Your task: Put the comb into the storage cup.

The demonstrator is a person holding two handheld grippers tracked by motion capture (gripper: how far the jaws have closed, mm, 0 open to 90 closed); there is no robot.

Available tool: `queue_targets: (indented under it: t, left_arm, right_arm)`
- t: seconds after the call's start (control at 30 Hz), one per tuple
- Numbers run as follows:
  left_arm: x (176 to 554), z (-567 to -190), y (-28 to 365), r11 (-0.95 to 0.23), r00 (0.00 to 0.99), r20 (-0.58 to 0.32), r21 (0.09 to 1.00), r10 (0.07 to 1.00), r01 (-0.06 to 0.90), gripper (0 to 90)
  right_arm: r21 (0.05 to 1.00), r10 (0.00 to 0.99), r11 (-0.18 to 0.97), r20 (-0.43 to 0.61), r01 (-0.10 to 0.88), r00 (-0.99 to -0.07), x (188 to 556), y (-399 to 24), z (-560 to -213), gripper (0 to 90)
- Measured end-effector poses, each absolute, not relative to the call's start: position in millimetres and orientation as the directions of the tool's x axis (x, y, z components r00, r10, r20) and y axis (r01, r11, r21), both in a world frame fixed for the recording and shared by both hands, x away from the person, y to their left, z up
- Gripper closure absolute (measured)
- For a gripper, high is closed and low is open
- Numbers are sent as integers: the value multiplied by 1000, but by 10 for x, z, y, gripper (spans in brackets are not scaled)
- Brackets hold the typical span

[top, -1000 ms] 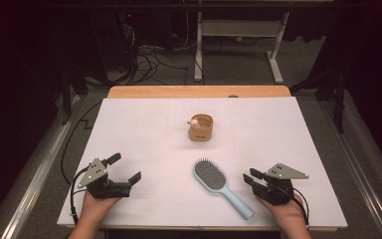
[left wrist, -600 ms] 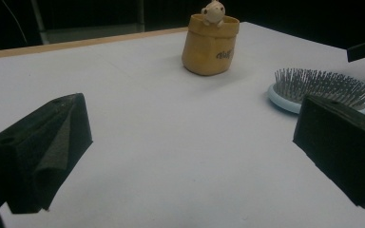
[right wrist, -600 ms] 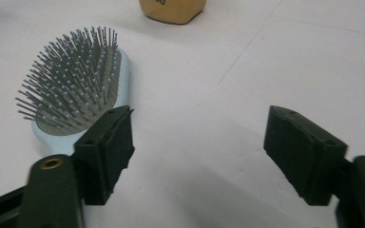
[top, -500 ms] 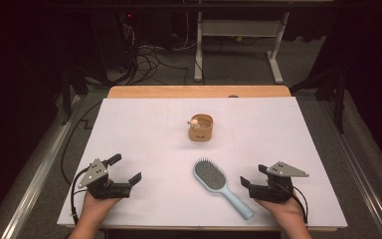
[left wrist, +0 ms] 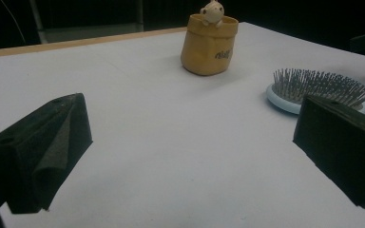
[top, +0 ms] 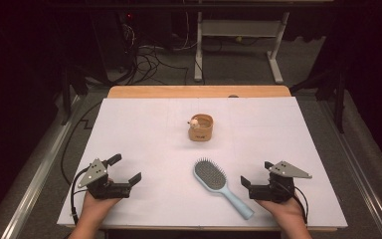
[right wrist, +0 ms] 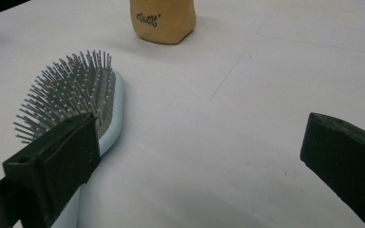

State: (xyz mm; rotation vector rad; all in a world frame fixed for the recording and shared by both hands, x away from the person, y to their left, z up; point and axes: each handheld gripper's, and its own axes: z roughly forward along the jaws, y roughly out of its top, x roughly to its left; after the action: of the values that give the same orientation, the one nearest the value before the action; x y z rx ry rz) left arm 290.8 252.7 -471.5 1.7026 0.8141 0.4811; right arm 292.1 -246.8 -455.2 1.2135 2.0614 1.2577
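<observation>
A light blue hairbrush [top: 210, 176] lies bristles up on the white table cover [top: 144, 129], its handle pointing to the near right. Behind it stands a small tan pouch [top: 200, 128] with a little figure peeking out of its rim. My right gripper [top: 256, 174] rests just right of the brush handle. Its jaws have just been opening and stand wide with nothing between them. In the right gripper view [right wrist: 199, 161] the hairbrush [right wrist: 76, 95] lies by the left jaw and the pouch [right wrist: 164, 21] is farther off. My left gripper [top: 126, 169] is open at the near left, away from both.
The table's wooden edge [top: 199, 91] shows at the back. Beyond it on the dark floor are cables [top: 154, 55] and a grey metal frame [top: 238, 30]. Metal rails [top: 40, 164] run along both sides of the table.
The right gripper's jaws have spread apart from nearly shut to wide. Both hands, the hairbrush and the pouch stay where they were.
</observation>
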Motion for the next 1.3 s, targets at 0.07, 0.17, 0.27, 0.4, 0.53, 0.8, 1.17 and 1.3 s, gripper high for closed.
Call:
queue_targets:
  t: [0.07,0.17,0.27,0.4,0.53,0.8,1.17,1.3]
  left_arm:
    - [2907,-4711,2533,-130,677,-91,954,730,269,3]
    - [2900,-4702,2541,-132,667,-74,959,741,252,3]
    - [2894,-4694,2550,-128,663,-69,961,745,244,3]
    - [2897,-4694,2555,-132,661,-63,962,748,241,3]
    - [2901,-4697,2564,-130,657,-64,961,751,243,3]
    - [2913,-4702,2613,-112,643,-77,962,762,248,6]
    - [2909,-4687,2639,-91,637,-83,968,767,235,4]
    - [2910,-4689,2637,-95,636,-81,967,767,238,4]
  right_arm:
    - [866,852,206,71,456,-519,2922,-2468,-4555,2]
    - [862,854,209,68,461,-515,2926,-2470,-4558,2]
    - [859,854,217,63,464,-517,2927,-2466,-4562,2]
    - [857,855,221,60,466,-515,2923,-2457,-4559,2]
    - [847,859,233,51,478,-510,2926,-2448,-4561,2]
    - [814,862,277,25,511,-506,2971,-2417,-4571,2]
    - [740,864,320,28,591,-503,3030,-2501,-4606,2]
    - [716,859,346,19,606,-512,3038,-2511,-4608,2]
